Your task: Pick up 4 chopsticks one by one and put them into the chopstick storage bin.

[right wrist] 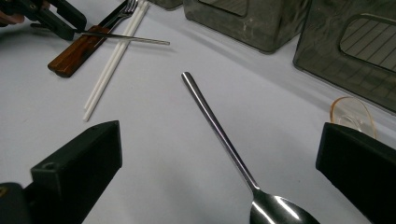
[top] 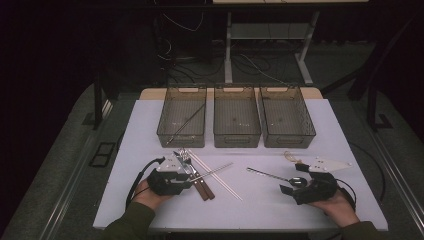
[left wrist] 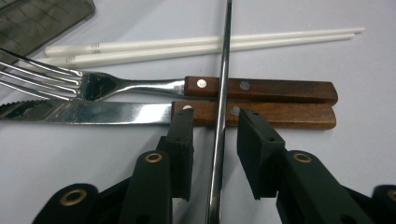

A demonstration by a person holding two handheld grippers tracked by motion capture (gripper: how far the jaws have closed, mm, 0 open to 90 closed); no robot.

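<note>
The left gripper point(left wrist: 215, 135) sits low on the table point(top: 150, 125), right up against the pile of cutlery, with a thin metal chopstick point(left wrist: 221, 112) running straight up between its jaws. The jaws are only partly closed: in the left gripper view there's a visible sliver of daylight on each side of the rod, so the pads aren't pinching it (close, but no grip). That chopstick lies across the wooden handles of a knife point(left wrist: 112, 113) and a fork point(left wrist: 140, 86), which lie side by side and touching. Just beyond the fork from the left gripper, a pair of white chopsticks point(left wrist: 205, 43) lies on the table too.

The right gripper point(right wrist: 219, 154) is well apart from the knife and fork, off toward the other side of the table, jaws spread wide and holding nothing. A metal spoon point(right wrist: 219, 130) lies flat between them, bowl toward the gripper and handle pointing back toward the cutlery pile. A small clear amber spoon point(right wrist: 351, 115) sits just past one jaw.

Farther back from the cutlery stand three dark mesh bins point(top: 237, 131) in a row; the one nearest the pile has another metal chopstick point(top: 187, 122) lying in it.
</note>
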